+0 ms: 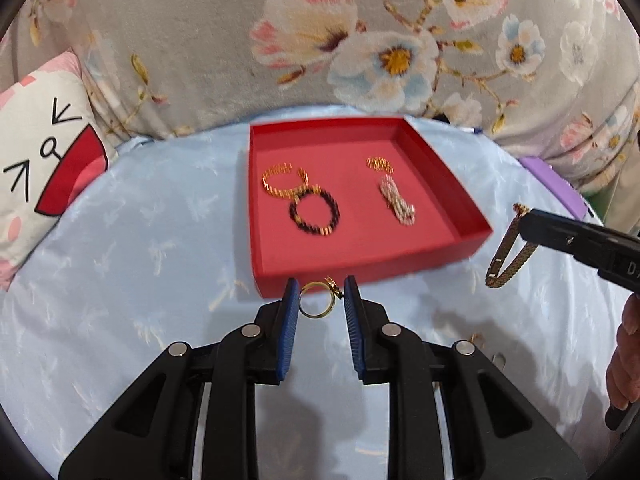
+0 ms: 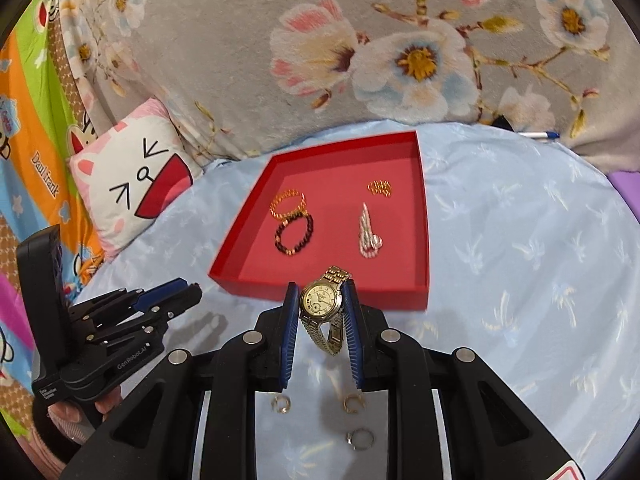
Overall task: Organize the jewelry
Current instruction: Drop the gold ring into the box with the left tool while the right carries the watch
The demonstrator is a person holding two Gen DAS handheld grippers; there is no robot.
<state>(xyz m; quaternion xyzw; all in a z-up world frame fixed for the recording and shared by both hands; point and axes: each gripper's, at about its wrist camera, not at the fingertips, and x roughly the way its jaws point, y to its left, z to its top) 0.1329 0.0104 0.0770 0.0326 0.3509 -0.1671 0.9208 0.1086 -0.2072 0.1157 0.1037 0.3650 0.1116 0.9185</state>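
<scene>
- The right hand-held gripper [image 2: 320, 306] has its blue pads closed against the case of a gold watch [image 2: 321, 301], held off the blue cloth just before the red tray [image 2: 320, 290]; the strap hangs below the dial.
- Only the right wrist view shows the dial. The left wrist view catches just the mesh strap [image 1: 508, 254] dangling from the black finger [image 1: 568, 236] at right.
- The left hand-held gripper [image 1: 321, 300] stands partly open, with a gold ring [image 1: 316, 300] between its pads. The ring touches the left pad; whether it is gripped cannot be told.
- In the right wrist view that gripper [image 2: 176, 294] shows side-on and the ring is hidden.
- In the tray lie gold bangles [image 2: 288, 202], a dark bead bracelet [image 2: 294, 236], a pale chain [image 2: 368, 236] and a small gold piece [image 2: 379, 188].
- Three small rings [image 2: 354, 404] lie on the cloth [image 2: 520, 260], seen clearly only in the right wrist view.
</scene>
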